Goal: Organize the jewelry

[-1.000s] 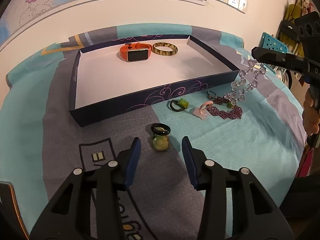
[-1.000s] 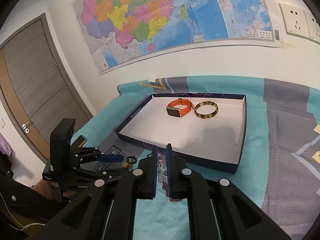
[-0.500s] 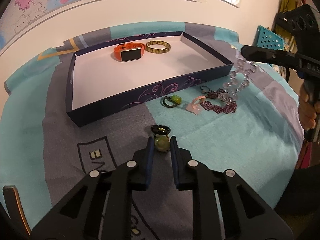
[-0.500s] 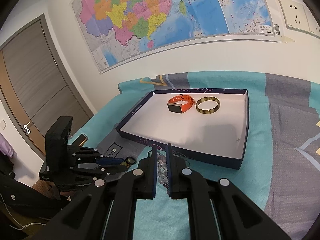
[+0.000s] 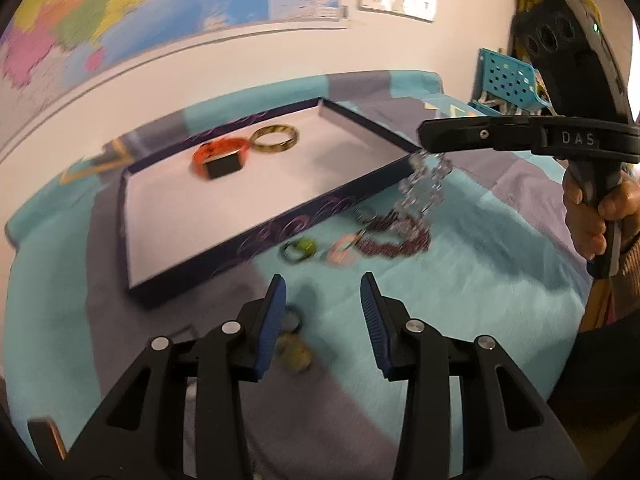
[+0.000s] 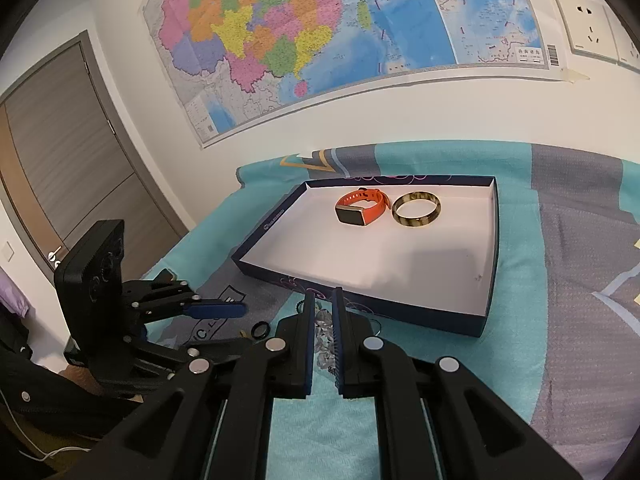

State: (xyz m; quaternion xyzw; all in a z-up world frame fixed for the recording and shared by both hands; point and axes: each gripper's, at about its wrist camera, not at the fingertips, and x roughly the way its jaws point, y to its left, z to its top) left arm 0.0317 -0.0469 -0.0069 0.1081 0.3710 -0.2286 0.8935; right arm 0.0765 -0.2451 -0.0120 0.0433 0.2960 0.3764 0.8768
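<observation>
Beside the tray (image 5: 256,240), a clear bead bracelet (image 5: 424,184) is kept pinched in the closed right gripper (image 6: 321,334) for placing; the left gripper (image 5: 322,320), just reopened, is held empty above the green-stone ring (image 5: 294,350).

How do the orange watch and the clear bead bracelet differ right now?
The orange watch lies inside the tray, beside the yellow-brown bangle; the clear bead bracelet dangles outside it. The watch is opaque with a dark screen; the bracelet is see-through beads. Nothing holds the watch; the right gripper is shut on the bracelet. Both are wrist pieces.
</observation>
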